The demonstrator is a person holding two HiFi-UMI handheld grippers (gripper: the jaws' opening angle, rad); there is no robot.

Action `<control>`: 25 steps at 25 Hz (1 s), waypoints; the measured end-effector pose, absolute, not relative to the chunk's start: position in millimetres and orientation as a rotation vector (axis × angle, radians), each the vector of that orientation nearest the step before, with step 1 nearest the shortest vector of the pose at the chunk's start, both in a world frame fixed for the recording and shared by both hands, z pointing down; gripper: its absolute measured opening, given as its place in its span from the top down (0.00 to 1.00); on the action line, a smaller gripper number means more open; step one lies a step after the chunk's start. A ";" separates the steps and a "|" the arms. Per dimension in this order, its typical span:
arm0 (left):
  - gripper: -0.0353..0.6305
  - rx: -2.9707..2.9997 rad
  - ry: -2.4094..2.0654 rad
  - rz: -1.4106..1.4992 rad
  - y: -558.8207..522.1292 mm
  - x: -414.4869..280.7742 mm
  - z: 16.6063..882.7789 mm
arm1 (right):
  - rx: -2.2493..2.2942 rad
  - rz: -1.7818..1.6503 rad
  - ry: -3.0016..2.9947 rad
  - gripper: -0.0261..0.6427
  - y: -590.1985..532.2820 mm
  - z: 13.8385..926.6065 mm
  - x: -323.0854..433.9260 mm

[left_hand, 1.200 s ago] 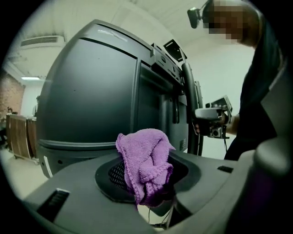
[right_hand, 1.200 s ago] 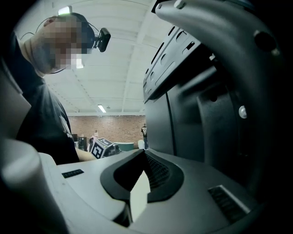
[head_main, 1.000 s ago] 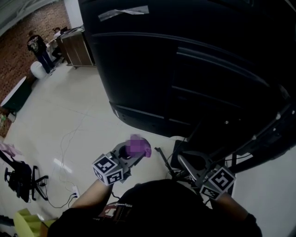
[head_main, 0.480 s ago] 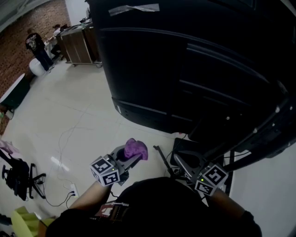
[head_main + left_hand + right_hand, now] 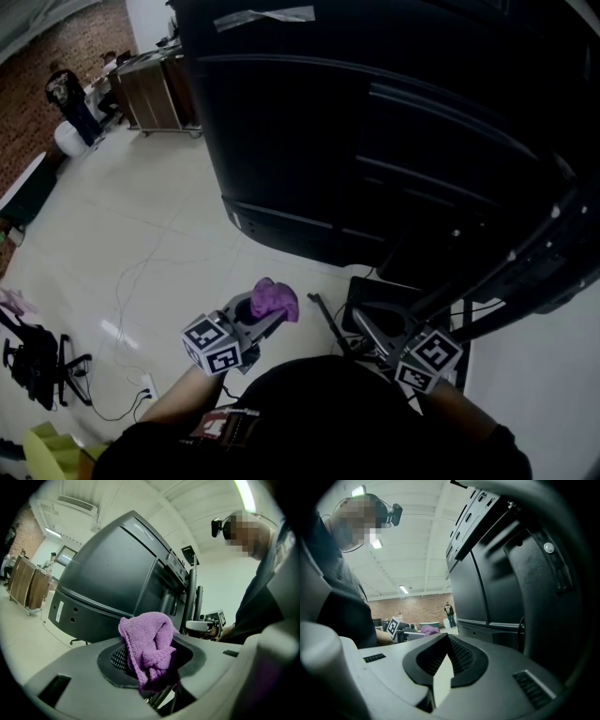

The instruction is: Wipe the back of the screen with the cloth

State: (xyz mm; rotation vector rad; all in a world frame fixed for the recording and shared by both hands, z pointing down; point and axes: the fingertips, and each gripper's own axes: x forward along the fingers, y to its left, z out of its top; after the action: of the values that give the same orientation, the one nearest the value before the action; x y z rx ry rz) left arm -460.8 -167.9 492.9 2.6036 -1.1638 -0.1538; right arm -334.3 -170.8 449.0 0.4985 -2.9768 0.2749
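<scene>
The big black back of the screen [image 5: 394, 122] fills the upper head view and stands on a dark stand [image 5: 525, 272]. My left gripper [image 5: 266, 315] is held low in front of it, shut on a crumpled purple cloth [image 5: 274, 298]. In the left gripper view the cloth [image 5: 149, 648] bulges out of the jaws, and the screen's back [image 5: 108, 588] rises a little way beyond, apart from it. My right gripper [image 5: 364, 326] hovers near the stand's base, jaws together with nothing between them. In the right gripper view, that gripper [image 5: 447, 638] points past the screen's edge [image 5: 487, 592].
The stand's black base plate [image 5: 384, 298] lies on the pale floor just ahead of my right gripper. Cables [image 5: 141, 281] trail over the floor at left, near a black chair [image 5: 37, 364]. A wooden cabinet [image 5: 155, 89] and people [image 5: 67, 94] are far off at the upper left.
Both grippers have dropped slightly toward me, the left one still carrying the cloth. The screen sits a little differently in view as the head camera shifted.
</scene>
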 end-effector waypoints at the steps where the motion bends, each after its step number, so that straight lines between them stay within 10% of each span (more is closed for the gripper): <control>1: 0.70 2.603 -1.165 -0.155 -167.7 -460.9 492.7 | 0.503 0.280 -2.978 0.95 -171.4 449.2 -333.5; 25: 0.70 2.621 -1.181 -0.156 -170.0 -459.2 489.1 | 0.536 0.313 -2.977 0.96 -184.1 458.5 -334.2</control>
State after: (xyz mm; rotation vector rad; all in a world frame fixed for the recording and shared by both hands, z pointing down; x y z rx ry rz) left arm -459.2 -170.0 489.1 2.6214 -1.1814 -0.1563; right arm -334.2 -184.1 458.5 0.5364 -2.9773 0.3127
